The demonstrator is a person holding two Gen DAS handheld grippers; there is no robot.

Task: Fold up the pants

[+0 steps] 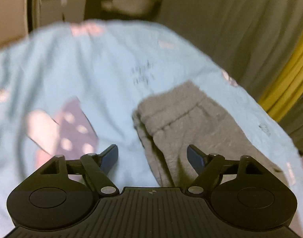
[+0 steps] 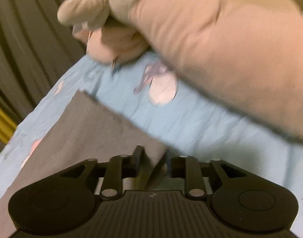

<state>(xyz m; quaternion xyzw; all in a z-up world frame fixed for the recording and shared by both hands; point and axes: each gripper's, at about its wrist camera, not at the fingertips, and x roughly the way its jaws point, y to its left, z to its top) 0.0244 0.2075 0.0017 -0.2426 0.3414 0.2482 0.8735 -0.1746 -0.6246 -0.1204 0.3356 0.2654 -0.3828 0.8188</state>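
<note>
The grey pants (image 1: 191,123) lie folded on the light blue sheet (image 1: 92,63), their elastic waistband toward the far end. My left gripper (image 1: 152,153) hovers over the pants' near left edge, its jaws wide open and nothing between its blue pads (image 1: 111,154). In the right wrist view the grey pants (image 2: 82,129) spread flat at the lower left. My right gripper (image 2: 153,158) sits over their right edge with its jaws a narrow way apart. A dark fold of grey cloth shows in the gap, and the pads do not press on it.
The sheet (image 2: 191,119) carries pink and purple prints. A person's forearm (image 2: 220,49) and white-gloved hand (image 2: 88,10) cross the top of the right view. Grey curtains (image 1: 240,29) with a yellow band (image 1: 290,69) hang beyond the bed's right edge. Blurred furniture stands at the back.
</note>
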